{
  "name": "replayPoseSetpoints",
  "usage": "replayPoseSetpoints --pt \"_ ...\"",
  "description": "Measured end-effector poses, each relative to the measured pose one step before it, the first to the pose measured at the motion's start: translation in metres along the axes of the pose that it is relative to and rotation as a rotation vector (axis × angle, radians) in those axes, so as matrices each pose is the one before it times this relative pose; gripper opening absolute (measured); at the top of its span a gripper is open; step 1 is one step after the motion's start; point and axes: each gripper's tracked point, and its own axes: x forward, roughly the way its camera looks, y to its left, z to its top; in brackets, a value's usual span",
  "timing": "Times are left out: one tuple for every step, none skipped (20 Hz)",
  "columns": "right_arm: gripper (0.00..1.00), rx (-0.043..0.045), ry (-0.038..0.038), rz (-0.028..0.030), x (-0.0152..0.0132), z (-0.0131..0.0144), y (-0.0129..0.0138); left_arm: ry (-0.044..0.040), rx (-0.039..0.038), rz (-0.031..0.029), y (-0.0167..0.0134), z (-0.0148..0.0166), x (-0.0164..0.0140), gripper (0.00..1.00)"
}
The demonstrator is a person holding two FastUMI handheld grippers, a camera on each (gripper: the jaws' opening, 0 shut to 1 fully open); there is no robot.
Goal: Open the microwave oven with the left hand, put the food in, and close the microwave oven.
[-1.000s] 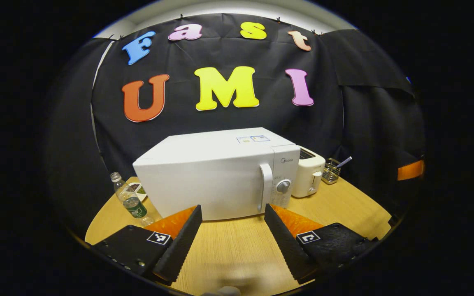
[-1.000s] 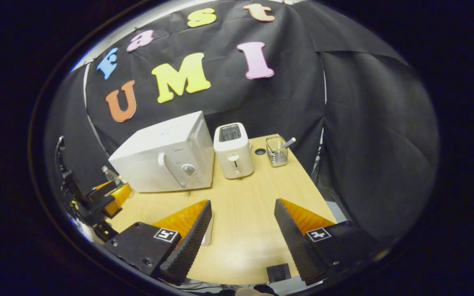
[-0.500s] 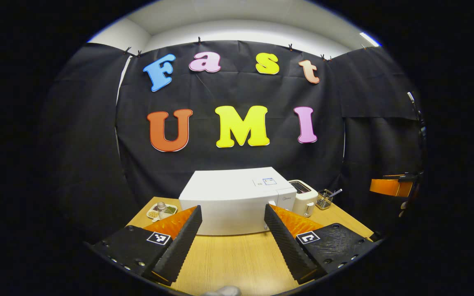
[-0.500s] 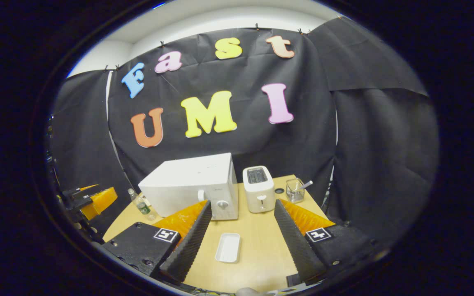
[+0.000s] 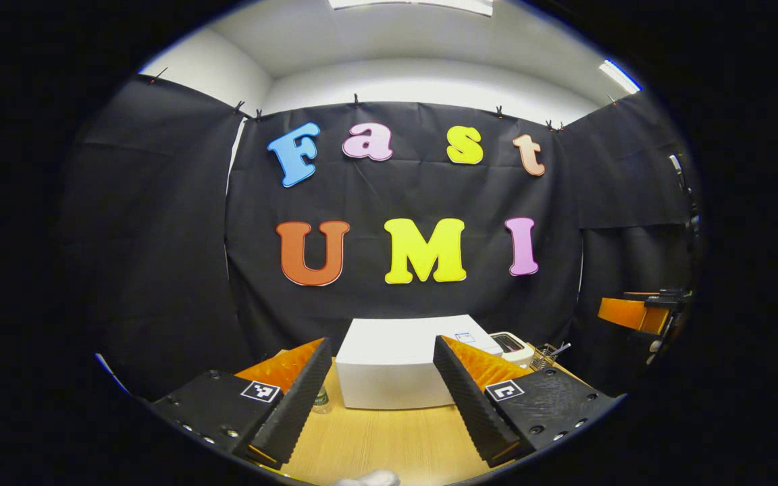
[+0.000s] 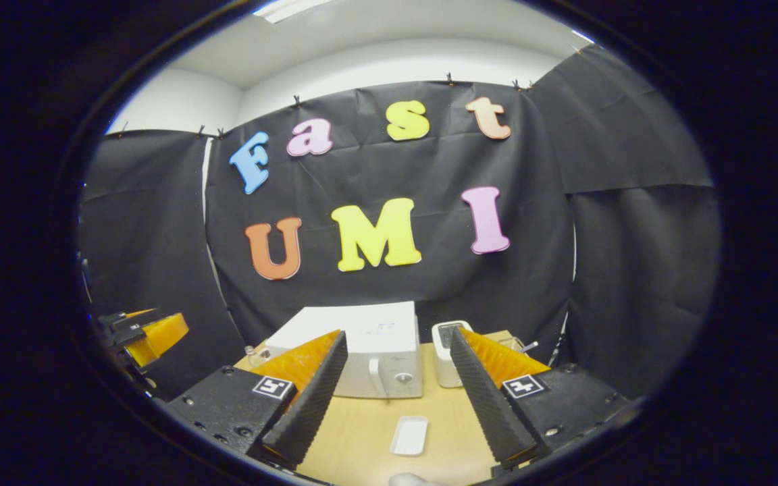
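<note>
Left hand-held gripper (image 5: 380, 398): fingers spread wide, nothing between them, raised above the near edge of the tabletop (image 5: 375, 439) and aimed at the back wall. Microwave (image 5: 396, 361) sits framed in the gap between its fingers, well apart from them, toward the far edge of the tabletop. Door is closed; handle hidden behind the right finger in the left gripper view. Toaster (image 5: 512, 343) stands just beside the microwave on its right; wire holder (image 5: 546, 354) with a utensil sticking out is next along. Bottle (image 5: 321, 399) peeks out past the left finger, near the microwave's left front corner.

Right hand-held gripper (image 6: 394, 398): also spread wide, holding nothing, raised over the near edge. In the right gripper view the microwave (image 6: 369, 351) shows its closed door with upright handle and a knob to the right of it. Toaster (image 6: 444, 354) is just to its right, partly behind the right finger. White tray (image 6: 409, 435) lies flat on the bare tabletop (image 6: 362, 432) in front of the microwave, apart from it, between the finger lines; cannot tell if anything is in it.

Each view catches the other hand-held gripper far off at its side edge, out over the tabletop's side.
</note>
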Motion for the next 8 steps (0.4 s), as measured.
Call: replayPoseSetpoints --pt "0.98 -0.00694 0.00794 -0.00313 -0.00101 0.00029 0.00011 -0.00383 -0.00113 -0.00182 -0.00015 0.00371 -0.0027 0.94" --pt "0.98 -0.0038 0.00004 -0.00215 -0.00156 0.00146 0.00182 -0.0057 -0.00282 -0.00588 -0.00045 0.00317 -0.00263 0.94" --pt "0.98 -0.00092 -0.00445 -0.00201 -0.0007 0.00394 0.00102 -0.00284 0.00335 -0.00492 -0.00049 0.00182 -0.00219 0.94" --pt "0.98 -0.00226 -0.00734 -0.00294 -0.00007 0.00213 0.00123 -0.00064 0.00539 0.00106 0.00097 0.00078 -0.00021 0.94" --pt "0.89 -0.00575 0.00284 -0.00435 -0.00062 0.0027 0.00088 0.00176 0.00318 -0.00353 0.00027 0.00028 0.00061 0.94" --pt "0.9 -0.00837 0.00141 -0.00341 -0.00098 -0.00047 -0.00027 -0.00659 -0.00274 -0.00641 -0.00139 0.00018 -0.00031 0.94" --pt "0.89 -0.00671 0.00247 -0.00173 -0.00002 0.00082 0.00089 0.00542 -0.00322 -0.00483 -0.00169 -0.0002 0.00136 0.94" --pt "0.89 -0.00787 0.00121 0.00523 -0.00017 0.00127 0.00305 0.00302 -0.00157 -0.00284 0.00152 -0.00132 -0.00074 0.94"
